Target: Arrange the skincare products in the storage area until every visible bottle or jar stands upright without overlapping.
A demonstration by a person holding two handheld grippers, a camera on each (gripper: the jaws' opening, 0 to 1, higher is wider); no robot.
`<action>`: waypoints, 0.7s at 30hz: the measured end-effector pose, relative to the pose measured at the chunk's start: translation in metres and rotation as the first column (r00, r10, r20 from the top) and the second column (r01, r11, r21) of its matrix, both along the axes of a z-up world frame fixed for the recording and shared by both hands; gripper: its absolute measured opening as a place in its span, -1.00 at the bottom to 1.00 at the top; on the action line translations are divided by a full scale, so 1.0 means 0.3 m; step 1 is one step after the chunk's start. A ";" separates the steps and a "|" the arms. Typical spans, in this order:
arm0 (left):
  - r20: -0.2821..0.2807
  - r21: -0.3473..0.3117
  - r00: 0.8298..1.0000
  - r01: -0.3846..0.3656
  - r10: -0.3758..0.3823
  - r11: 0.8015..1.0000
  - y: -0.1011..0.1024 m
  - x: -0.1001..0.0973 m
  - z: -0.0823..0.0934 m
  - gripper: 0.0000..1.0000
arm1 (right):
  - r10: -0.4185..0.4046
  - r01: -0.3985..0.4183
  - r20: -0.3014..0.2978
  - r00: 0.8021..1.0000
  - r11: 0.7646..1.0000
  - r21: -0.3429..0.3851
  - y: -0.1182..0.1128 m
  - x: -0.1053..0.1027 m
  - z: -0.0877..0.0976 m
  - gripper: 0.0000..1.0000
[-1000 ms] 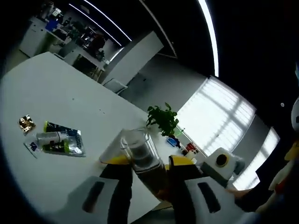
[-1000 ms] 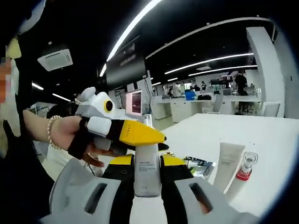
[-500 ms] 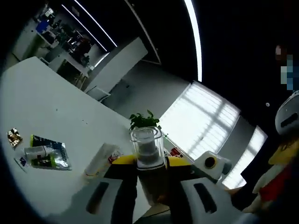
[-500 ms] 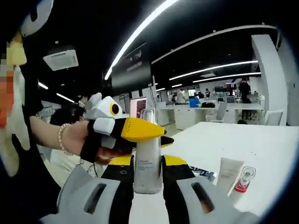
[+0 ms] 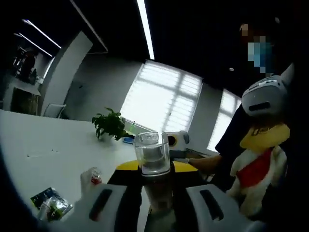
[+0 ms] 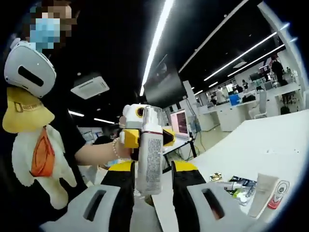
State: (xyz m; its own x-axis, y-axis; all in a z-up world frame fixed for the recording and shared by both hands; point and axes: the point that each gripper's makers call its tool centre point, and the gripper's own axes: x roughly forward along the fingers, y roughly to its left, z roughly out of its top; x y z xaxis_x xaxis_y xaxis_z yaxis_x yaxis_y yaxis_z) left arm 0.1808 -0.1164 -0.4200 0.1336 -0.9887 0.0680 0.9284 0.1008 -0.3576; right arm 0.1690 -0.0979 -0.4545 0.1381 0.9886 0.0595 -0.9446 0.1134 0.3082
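Observation:
In the left gripper view my left gripper (image 5: 153, 170) is shut on a bottle with a clear cap (image 5: 152, 153), held upright above the white table (image 5: 43, 150). My right gripper (image 6: 150, 168) is shut on a tall white bottle with a printed label (image 6: 149, 154) in the right gripper view. Just behind that bottle the left gripper (image 6: 134, 137) shows, held by a hand with a bead bracelet. The right gripper (image 5: 176, 140) appears beyond the capped bottle. On the table lie a white tube (image 6: 263, 186) and a small bottle with red on it (image 6: 278, 193), also seen as the small bottle (image 5: 92, 176).
Green and dark sachets (image 5: 49, 205) lie flat on the table, and the sachets (image 6: 236, 185) sit left of the tube. A potted plant (image 5: 110, 124) stands at the far edge. A person with a plush toy (image 6: 36, 145) is close on one side.
Both views have swung and rolled with the hands, so the table sits lower and the person shows more. Each gripper still holds its bottle; the two stay close together.

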 end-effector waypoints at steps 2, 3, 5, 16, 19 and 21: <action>0.011 -0.005 0.999 0.034 -0.034 0.999 -0.003 -0.012 0.006 -0.68 | 0.022 -0.022 0.001 1.000 1.000 -0.005 0.011 -0.013 -0.002 -0.36; 0.012 -0.005 0.999 0.046 -0.046 0.999 -0.006 -0.015 0.006 -0.68 | 0.017 -0.017 0.001 1.000 1.000 -0.006 0.016 -0.012 -0.002 -0.38; 0.017 0.006 0.997 0.073 -0.073 0.997 -0.018 -0.028 -0.001 -0.68 | 0.019 -0.019 0.005 1.000 1.000 -0.002 0.023 -0.017 0.003 -0.42; 0.002 0.061 0.998 0.057 -0.057 0.997 -0.040 -0.006 -0.053 -0.69 | -0.063 0.064 0.046 0.997 0.998 -0.028 0.023 0.006 -0.003 -0.61; -0.014 0.037 0.999 -0.037 0.038 0.999 -0.042 0.041 -0.050 -0.68 | -0.145 0.148 0.093 0.985 0.989 -0.026 0.006 0.039 0.002 -0.62; -0.051 0.012 0.991 -0.126 0.126 0.992 -0.043 0.078 -0.048 -0.66 | -0.222 0.225 0.098 0.970 0.974 -0.015 -0.013 0.072 0.009 -0.62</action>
